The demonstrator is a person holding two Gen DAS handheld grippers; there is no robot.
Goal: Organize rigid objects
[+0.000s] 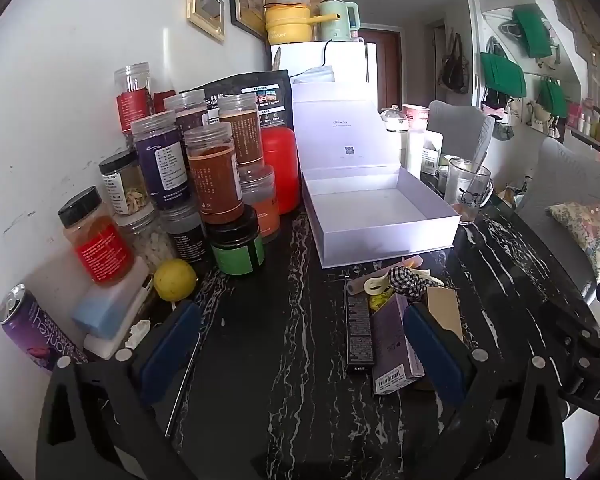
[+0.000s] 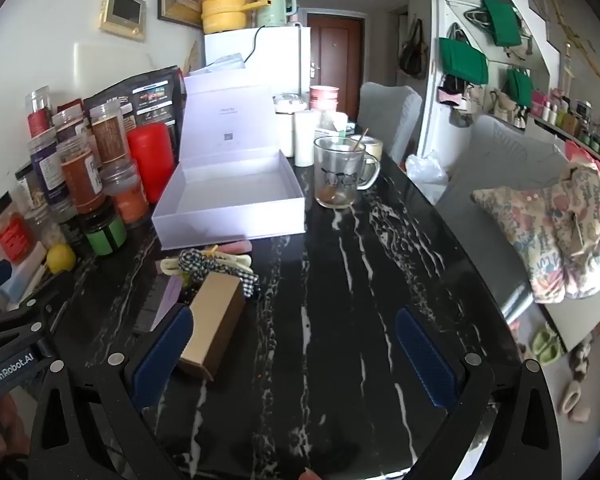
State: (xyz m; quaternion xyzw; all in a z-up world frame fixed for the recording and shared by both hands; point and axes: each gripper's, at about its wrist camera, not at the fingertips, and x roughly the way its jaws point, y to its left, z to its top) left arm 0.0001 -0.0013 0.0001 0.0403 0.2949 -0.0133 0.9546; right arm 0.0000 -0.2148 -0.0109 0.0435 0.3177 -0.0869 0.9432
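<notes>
Left wrist view: the left tongs (image 1: 300, 344) hover with their blue-padded fingers (image 1: 172, 340) spread wide apart and nothing between them, above a black bench of white-veined marble (image 1: 284, 360). Beyond them an open white rectangular cardboard box (image 1: 380, 216) rests on the bench, lid raised and interior bare. In front of the box lies a cluster of small items: a long black slender carton (image 1: 359, 328), a lilac rectangular carton (image 1: 392, 352) just beside it, a brown kraft-paper carton (image 1: 446, 312) partly hidden behind the right-hand finger, and a black-and-white checked fabric bow on a cream clip (image 1: 404, 280). To the left, against the wall, stand stacked clear plastic spice jars (image 1: 216, 176), a red cylindrical canister (image 1: 280, 168), a yellow lemon (image 1: 175, 280) and a purple drink can (image 1: 24, 328). Right wrist view: the right tongs (image 2: 296, 352) likewise stand fully apart and hold nothing; the brown kraft-paper carton (image 2: 216, 324) lies just beside the left-hand finger, though contact cannot be told. The open white box (image 2: 228, 200) sits beyond the cluster, with a clear glass mug (image 2: 340, 176) to its right, and the left tongs (image 2: 20, 320) enter at the left edge.
</notes>
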